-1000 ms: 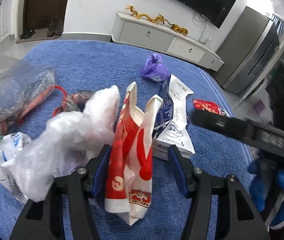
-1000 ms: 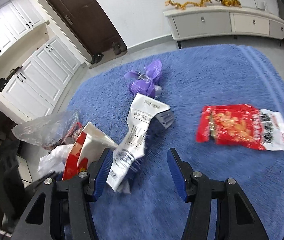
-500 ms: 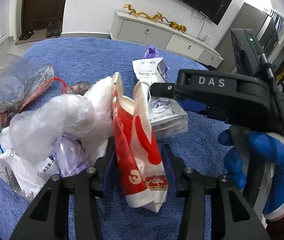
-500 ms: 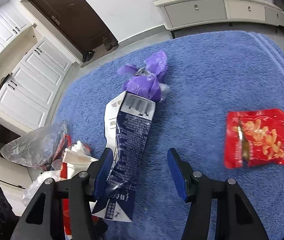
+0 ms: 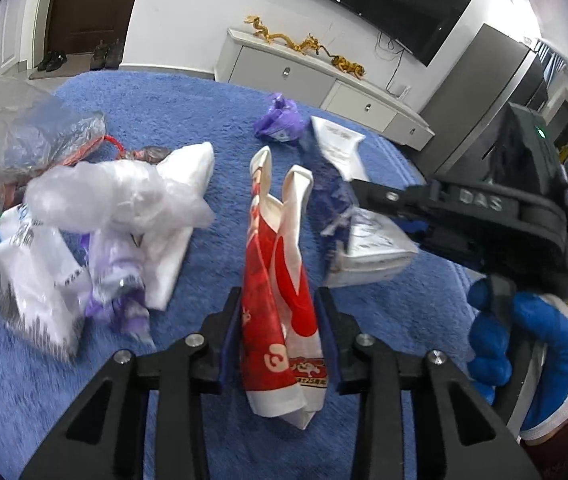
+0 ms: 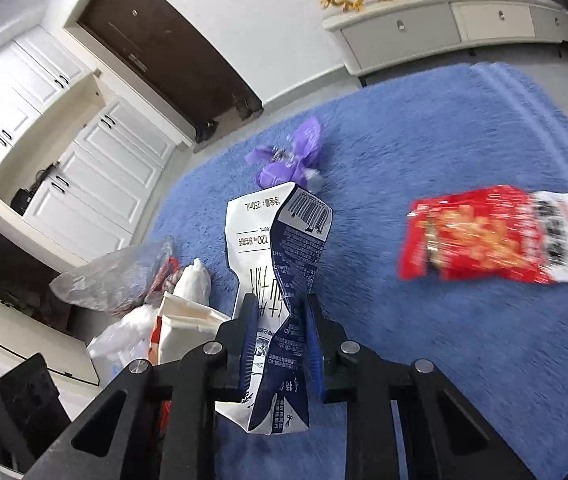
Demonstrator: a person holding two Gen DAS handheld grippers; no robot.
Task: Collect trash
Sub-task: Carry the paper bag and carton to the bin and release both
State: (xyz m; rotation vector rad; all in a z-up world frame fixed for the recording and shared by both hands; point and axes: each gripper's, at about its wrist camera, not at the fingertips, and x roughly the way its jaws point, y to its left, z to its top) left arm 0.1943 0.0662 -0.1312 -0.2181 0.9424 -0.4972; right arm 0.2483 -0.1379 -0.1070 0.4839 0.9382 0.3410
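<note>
A red and white paper bag (image 5: 276, 264) stands upright between the pads of my left gripper (image 5: 280, 332). The jaws are closing and both pads press its sides. My right gripper (image 6: 280, 336) is closing too, its blue pads squeezing a crumpled navy and white milk carton (image 6: 284, 248). In the left wrist view that carton (image 5: 364, 240) sits just right of the bag, under the right gripper's black body, which a blue-gloved hand (image 5: 496, 344) holds. A purple bag (image 6: 292, 156) and a red snack packet (image 6: 496, 236) lie loose on the blue rug (image 6: 444, 340).
A heap of white and clear plastic bags (image 5: 116, 208) lies left of the paper bag, with a clear bag (image 5: 16, 136) of red items behind it. A white TV cabinet (image 5: 316, 76) stands beyond the rug, white cupboards (image 6: 96, 160) and a dark door to the left.
Both grippers' jaws have narrowed onto their items. The right gripper came forward over the milk carton and pinched it; the left pads closed in on the paper bag, which now stands clear of the plastic heap.
</note>
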